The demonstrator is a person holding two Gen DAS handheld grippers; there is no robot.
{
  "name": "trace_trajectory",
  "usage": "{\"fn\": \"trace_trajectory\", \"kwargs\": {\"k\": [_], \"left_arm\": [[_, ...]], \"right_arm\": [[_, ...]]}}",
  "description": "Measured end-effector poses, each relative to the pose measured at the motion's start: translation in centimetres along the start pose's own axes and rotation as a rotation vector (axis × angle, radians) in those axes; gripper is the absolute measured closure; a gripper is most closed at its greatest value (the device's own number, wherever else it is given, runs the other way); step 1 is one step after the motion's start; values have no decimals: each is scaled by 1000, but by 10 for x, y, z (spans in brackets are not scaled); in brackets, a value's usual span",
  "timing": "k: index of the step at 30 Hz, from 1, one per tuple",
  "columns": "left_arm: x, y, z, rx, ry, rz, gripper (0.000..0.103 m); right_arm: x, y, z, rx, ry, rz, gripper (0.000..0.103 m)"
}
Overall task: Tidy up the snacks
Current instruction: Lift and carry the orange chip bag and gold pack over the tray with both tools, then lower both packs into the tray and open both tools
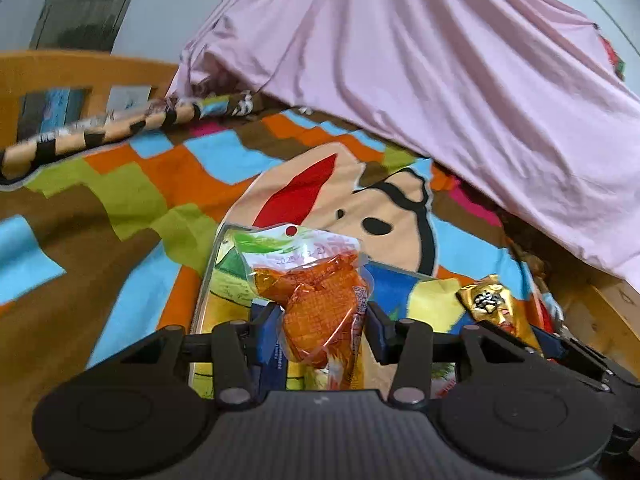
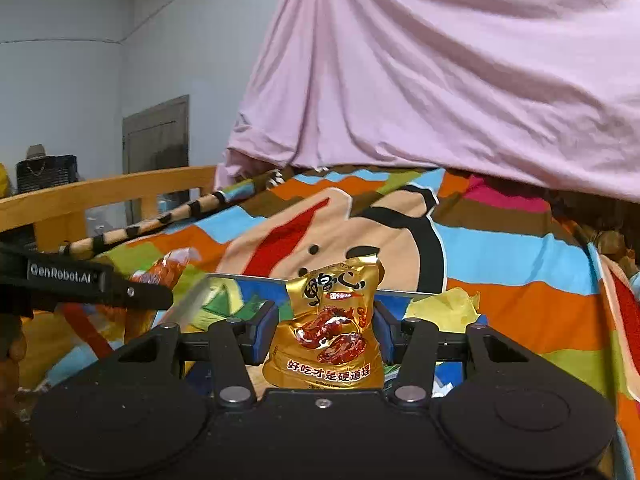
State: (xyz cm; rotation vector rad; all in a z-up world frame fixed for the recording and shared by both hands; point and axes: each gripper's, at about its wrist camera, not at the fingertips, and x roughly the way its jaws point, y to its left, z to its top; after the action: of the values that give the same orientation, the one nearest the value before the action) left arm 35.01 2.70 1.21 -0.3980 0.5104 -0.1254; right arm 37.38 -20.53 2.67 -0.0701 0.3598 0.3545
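L wrist view: left gripper (image 1: 325,316) is clamped on an orange snack pouch (image 1: 320,300), blue pads (image 1: 378,330) pinching its crinkled lower half. The clear header w/ hang hole stands up ahead of the tips. Below and ahead of them lies a clear plastic box (image 1: 224,280), thin glossy rim, over the patchwork cartoon blanket (image 1: 120,184). Right of the tips is a gold packet (image 1: 496,308).

Risk: slick film, soft uneven contents; pouch could slide or twist out if swung fast. The top-heavy header may snag the box rim.

R wrist view: right gripper (image 2: 325,330) is clamped on a gold foil snack packet (image 2: 332,332), pads at mid-height, puffy, shiny, printed w/ red meat. Box edge (image 2: 320,282) runs just behind it. A pink sheet (image 2: 440,80) hangs beyond. The other gripper's arm sits far left.

Risk: both tools approach one box; they could collide or knock it.
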Motion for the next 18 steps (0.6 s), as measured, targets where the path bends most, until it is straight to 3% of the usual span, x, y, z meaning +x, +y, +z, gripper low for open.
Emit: {"fn": "trace_trajectory", "kwargs": {"k": [7, 18], "left_arm": [[43, 13, -16, -5, 53, 39, 54], [63, 13, -33, 46, 96, 67, 53]], "right_arm": [[45, -12, -18, 26, 72, -25, 52], [69, -16, -44, 36, 138, -49, 51]]}}
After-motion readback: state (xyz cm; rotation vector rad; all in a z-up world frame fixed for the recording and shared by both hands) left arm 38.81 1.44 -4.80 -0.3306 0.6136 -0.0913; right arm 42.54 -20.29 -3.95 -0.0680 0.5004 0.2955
